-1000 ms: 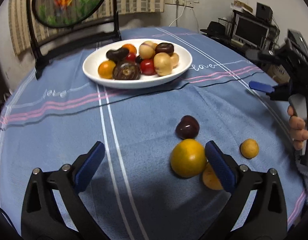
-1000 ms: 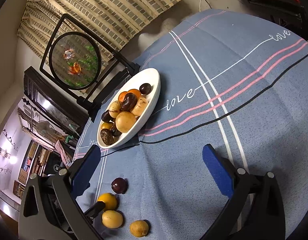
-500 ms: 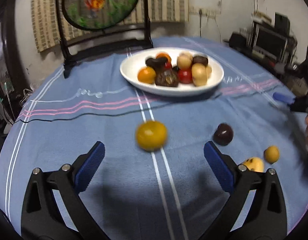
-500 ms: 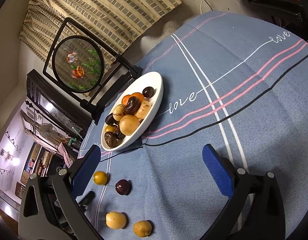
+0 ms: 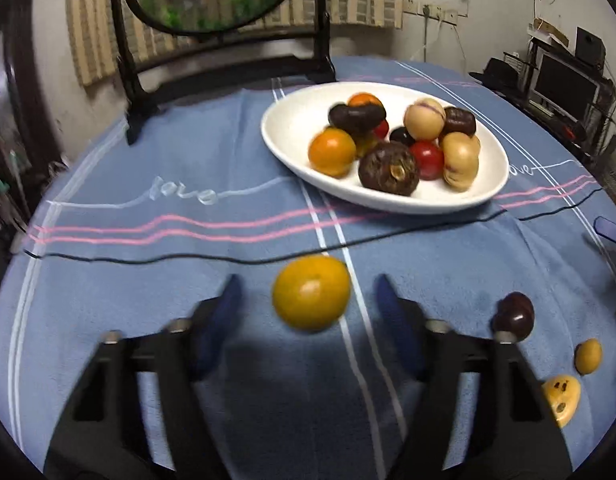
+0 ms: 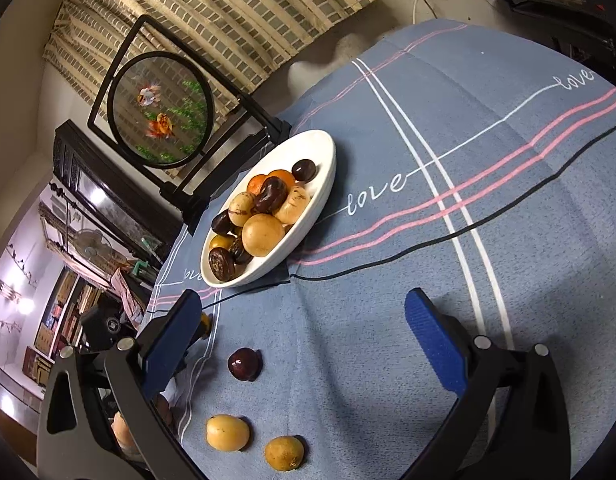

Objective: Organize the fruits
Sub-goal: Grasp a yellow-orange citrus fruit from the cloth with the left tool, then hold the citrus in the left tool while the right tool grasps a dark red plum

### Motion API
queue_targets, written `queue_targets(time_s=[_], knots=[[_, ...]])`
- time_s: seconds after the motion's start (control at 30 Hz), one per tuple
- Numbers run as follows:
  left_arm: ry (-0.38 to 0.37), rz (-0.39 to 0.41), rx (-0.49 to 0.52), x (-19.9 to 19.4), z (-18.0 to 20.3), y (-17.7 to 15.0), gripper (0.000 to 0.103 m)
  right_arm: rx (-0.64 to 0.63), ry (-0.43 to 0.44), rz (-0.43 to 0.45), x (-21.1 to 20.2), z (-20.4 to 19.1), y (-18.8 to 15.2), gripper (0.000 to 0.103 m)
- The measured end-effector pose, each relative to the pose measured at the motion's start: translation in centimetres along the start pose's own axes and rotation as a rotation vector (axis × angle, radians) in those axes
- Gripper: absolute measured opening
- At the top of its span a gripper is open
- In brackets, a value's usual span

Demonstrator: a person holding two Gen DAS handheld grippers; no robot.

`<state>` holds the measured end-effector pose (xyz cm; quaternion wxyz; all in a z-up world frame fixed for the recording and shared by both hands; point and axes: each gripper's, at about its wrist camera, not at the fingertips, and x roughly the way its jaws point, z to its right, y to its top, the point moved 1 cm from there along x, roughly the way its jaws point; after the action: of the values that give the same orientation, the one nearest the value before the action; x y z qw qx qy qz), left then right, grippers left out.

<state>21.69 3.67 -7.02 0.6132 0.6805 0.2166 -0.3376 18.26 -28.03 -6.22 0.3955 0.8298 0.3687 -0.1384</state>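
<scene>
On my left wrist view, the left gripper [image 5: 308, 312] fingers [image 5: 224, 320] are smeared with motion blur, so I cannot tell whether their pads touch the orange [image 5: 311, 298] between them. The pale spotted fruit [image 5: 561, 398] is partly hidden behind the gripper's frame. On my right wrist view, the right gripper [image 6: 304, 344] left finger [image 6: 170, 344] covers nearly all of the orange [image 6: 205, 322], only a sliver showing
</scene>
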Motion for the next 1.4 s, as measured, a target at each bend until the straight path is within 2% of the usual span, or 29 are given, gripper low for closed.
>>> queue_targets(time_s=[0.27,0.33,0.37,0.53,0.6,0.67,0.8,0.93,1.0,1.1,1.4], knots=[[-0.038,-0.014,-0.026,0.6,-0.3,0.2,0.053,-0.087,-0.012,-0.03,0.8,-1.5,-0.7,0.102],[-0.054,-0.017,-0.038,0.8,-0.5,0.4,0.05,-0.12,-0.014,-0.037,1.1,-1.9,-0.9,0.102],[-0.062,-0.022,-0.045,1.0,-0.6,0.5,0.043,-0.136,-0.018,-0.037,1.2,-2.3,-1.0,0.102],[-0.063,-0.027,-0.048,1.1,-0.5,0.5,0.041,-0.3,-0.005,-0.039,1.6,-5.0,-2.4,0.1],[-0.055,-0.026,-0.039,1.0,-0.3,0.5,0.041,-0.384,0.009,-0.062,2.2,-6.6,-3.4,0.083],[-0.054,-0.026,-0.039,1.0,-0.4,0.5,0.041,-0.51,-0.009,-0.111,3.6,-8.8,-4.8,0.075],[-0.055,-0.026,-0.04,1.0,-0.4,0.4,0.041,-0.672,-0.07,-0.25,7.4,-10.9,-6.9,0.053],[-0.054,-0.027,-0.039,1.1,-0.4,0.4,0.041,-0.712,-0.12,-0.29,9.3,-10.7,-7.5,0.046],[-0.052,-0.029,-0.036,1.1,-0.3,0.4,0.041,-0.697,-0.122,-0.309,9.7,-10.0,-7.5,0.037],[-0.06,-0.042,-0.027,1.3,-0.1,0.4,0.041,-0.686,-0.12,-0.311,9.6,-9.6,-7.5,0.033],[-0.076,-0.033,-0.041,0.9,-0.1,0.2,0.041,-0.646,-0.096,-0.27,8.7,-9.6,-6.8,0.032]])
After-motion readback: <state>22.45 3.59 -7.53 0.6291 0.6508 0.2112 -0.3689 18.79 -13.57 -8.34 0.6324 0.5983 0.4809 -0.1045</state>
